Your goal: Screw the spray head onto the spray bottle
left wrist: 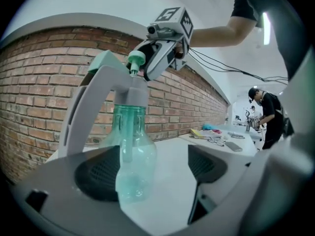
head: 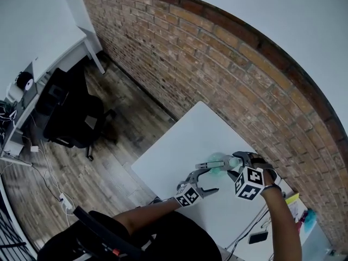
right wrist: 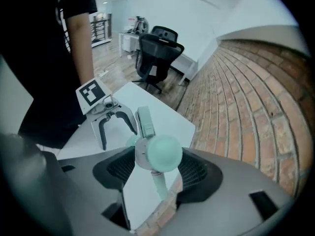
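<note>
A translucent green spray bottle (left wrist: pixel 132 151) stands upright on the white table (head: pixel 179 140), with a dip tube showing inside it. The grey spray head (left wrist: pixel 106 80), with its green nozzle, sits on the bottle's neck. My left gripper (left wrist: pixel 152 168) is level with the bottle's body and open. The bottle is close to the left pad (left wrist: pixel 96 173), with a wide gap to the other pad. From above, my right gripper (right wrist: pixel 157 168) is shut on the spray head (right wrist: pixel 160 154). In the head view, both the left gripper (head: pixel 213 177) and the right gripper (head: pixel 235 162) meet at the bottle (head: pixel 217 160).
A brick wall (head: pixel 228 64) runs just behind the table. A black office chair (head: pixel 76 113) stands on the wood floor at left. A further table (left wrist: pixel 246 154) carries a phone, glasses and yellow items, and a person (left wrist: pixel 266 114) stands beside it.
</note>
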Tool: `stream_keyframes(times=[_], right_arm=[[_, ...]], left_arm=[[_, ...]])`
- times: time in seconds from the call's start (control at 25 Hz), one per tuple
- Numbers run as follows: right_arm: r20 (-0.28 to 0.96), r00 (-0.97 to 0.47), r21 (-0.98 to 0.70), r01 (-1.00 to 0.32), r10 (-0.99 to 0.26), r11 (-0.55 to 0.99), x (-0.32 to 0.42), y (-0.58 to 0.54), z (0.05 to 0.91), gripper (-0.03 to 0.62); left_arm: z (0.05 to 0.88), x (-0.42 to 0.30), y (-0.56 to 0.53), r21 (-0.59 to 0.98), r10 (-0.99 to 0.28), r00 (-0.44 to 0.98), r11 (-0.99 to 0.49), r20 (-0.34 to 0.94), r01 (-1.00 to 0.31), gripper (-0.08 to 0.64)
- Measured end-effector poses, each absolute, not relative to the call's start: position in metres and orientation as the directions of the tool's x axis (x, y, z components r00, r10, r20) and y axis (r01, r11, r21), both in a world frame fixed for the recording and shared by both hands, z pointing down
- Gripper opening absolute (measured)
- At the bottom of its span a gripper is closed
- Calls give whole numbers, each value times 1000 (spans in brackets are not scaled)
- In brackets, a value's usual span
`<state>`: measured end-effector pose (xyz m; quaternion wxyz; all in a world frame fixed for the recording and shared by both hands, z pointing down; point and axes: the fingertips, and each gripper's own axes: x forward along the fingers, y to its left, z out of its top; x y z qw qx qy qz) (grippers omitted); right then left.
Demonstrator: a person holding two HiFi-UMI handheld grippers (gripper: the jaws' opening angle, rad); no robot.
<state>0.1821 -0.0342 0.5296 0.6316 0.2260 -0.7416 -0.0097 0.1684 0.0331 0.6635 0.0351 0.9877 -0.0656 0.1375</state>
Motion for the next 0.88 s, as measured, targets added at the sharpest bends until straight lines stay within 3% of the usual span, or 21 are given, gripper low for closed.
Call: stream_keyframes(times=[0.12,0.28,0.44,0.56,0.76,0.88], right_arm=[[941,-132,290,-161,-312,943,175,-37,525,258],[982,-51,186,98,-182,978,175,-28,545,259],[991,-9,132,174,-132,976,175,-28,560,259],[995,-10,104,85,-104,991,173,-30,562,259],[995,-69,54,-300,-78,952,170,-40,562,265],[992,-85,46,-418,-89,907,169,-44,562,267]], left_arm=[[663,167,35,36,-114,953,-991,281,-129,413],[661,165,30,35,-126,951,-989,282,-141,413],[657,163,16,48,-149,950,-985,274,-168,413],[658,158,7,50,-160,946,-982,280,-181,413],[662,157,-7,44,-181,940,-978,291,-202,413],[662,167,-10,32,-164,943,-983,288,-181,413]])
